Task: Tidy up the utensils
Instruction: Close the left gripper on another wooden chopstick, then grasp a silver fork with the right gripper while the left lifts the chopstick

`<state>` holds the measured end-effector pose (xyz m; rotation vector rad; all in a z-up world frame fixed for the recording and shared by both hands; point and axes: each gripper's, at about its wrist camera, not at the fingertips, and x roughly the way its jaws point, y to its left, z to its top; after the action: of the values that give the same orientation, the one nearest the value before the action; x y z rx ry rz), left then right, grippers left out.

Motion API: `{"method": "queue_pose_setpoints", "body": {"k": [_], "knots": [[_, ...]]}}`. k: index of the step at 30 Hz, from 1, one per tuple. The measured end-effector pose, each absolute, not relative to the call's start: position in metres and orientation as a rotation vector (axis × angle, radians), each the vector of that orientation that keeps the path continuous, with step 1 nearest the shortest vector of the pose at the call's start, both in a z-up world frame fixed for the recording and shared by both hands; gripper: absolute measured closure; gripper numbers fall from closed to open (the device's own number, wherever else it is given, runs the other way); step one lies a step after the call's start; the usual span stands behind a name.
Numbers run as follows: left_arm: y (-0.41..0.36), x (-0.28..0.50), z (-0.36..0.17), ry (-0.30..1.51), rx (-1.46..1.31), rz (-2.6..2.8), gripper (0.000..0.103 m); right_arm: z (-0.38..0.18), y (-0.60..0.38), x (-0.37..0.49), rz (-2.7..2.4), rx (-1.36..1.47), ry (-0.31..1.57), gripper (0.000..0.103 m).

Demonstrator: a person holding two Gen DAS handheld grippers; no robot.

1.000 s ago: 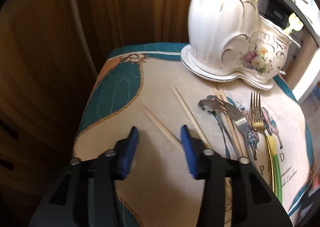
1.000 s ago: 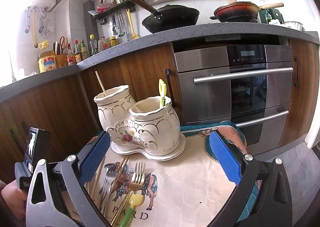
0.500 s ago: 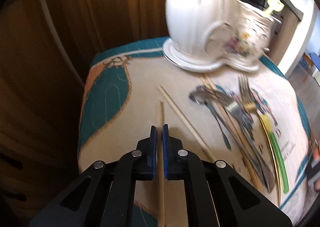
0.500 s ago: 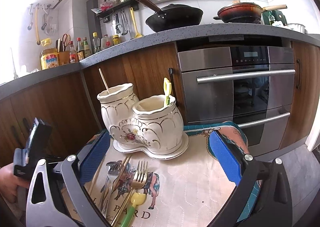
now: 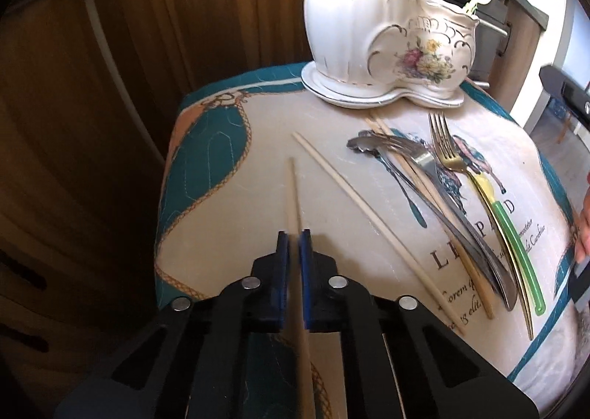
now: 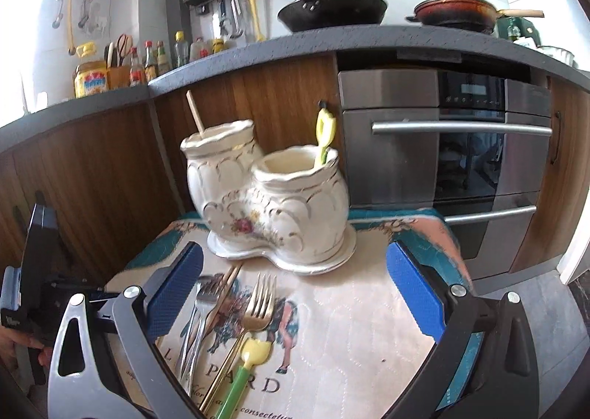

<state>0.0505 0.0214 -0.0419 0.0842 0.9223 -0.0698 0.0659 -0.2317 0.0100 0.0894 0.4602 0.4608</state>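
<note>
Left gripper (image 5: 294, 234) clamped on chopstick (image 5: 293, 194); right gripper (image 6: 295, 293) wide apart, holding nothing, above forks (image 6: 258, 304).

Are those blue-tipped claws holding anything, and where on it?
The left gripper pinches a pale wooden chopstick partway along its length, tip pointing forward. The right gripper is open, holding nothing.

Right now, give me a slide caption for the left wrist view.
Left gripper clamps one wooden chopstick above the quilted mat, facing the white ceramic holder.
</note>
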Motion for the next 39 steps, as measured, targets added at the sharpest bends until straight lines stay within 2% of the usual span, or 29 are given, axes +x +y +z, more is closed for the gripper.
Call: {"method": "queue_pose_setpoints", "body": {"k": [9, 13, 16, 19, 20, 22, 28, 32, 34, 39], "knots": [[0.037, 0.04, -0.019, 0.711, -0.029, -0.124, 0.096, -0.012, -0.191, 0.073, 0.581, 0.016, 0.643, 0.005], [0.037, 0.034, -0.014, 0.626, -0.066, -0.165, 0.096, -0.021, -0.177, 0.076, 0.613, 0.006, 0.711, 0.012], [0.035, 0.031, -0.013, 0.584, -0.069, -0.182, 0.096, -0.031, -0.165, 0.079, 0.623, -0.031, 0.765, 0.024], [0.036, 0.029, -0.011, 0.577, -0.095, -0.209, 0.096, -0.037, -0.156, 0.081, 0.649, -0.04, 0.811, 0.042], [0.036, 0.03, -0.011, 0.572, -0.103, -0.221, 0.096, -0.038, -0.153, 0.083, 0.649, -0.05, 0.827, 0.045], [0.035, 0.029, -0.011, 0.568, -0.109, -0.235, 0.096, -0.04, -0.148, 0.086, 0.653, -0.055, 0.848, 0.06], [0.037, 0.027, -0.013, 0.56, -0.109, -0.255, 0.096, -0.044, -0.131, 0.088, 0.659, -0.099, 0.876, 0.083], [0.044, 0.026, -0.014, 0.559, -0.135, -0.264, 0.096, -0.045, -0.125, 0.085, 0.659, -0.106, 0.874, 0.086], [0.045, 0.025, -0.015, 0.557, -0.138, -0.265, 0.096, -0.043, -0.126, 0.083, 0.662, -0.099, 0.862, 0.097], [0.047, 0.021, -0.012, 0.526, -0.142, -0.272, 0.096, -0.029, -0.139, 0.071, 0.674, -0.076, 0.796, 0.097]]}}
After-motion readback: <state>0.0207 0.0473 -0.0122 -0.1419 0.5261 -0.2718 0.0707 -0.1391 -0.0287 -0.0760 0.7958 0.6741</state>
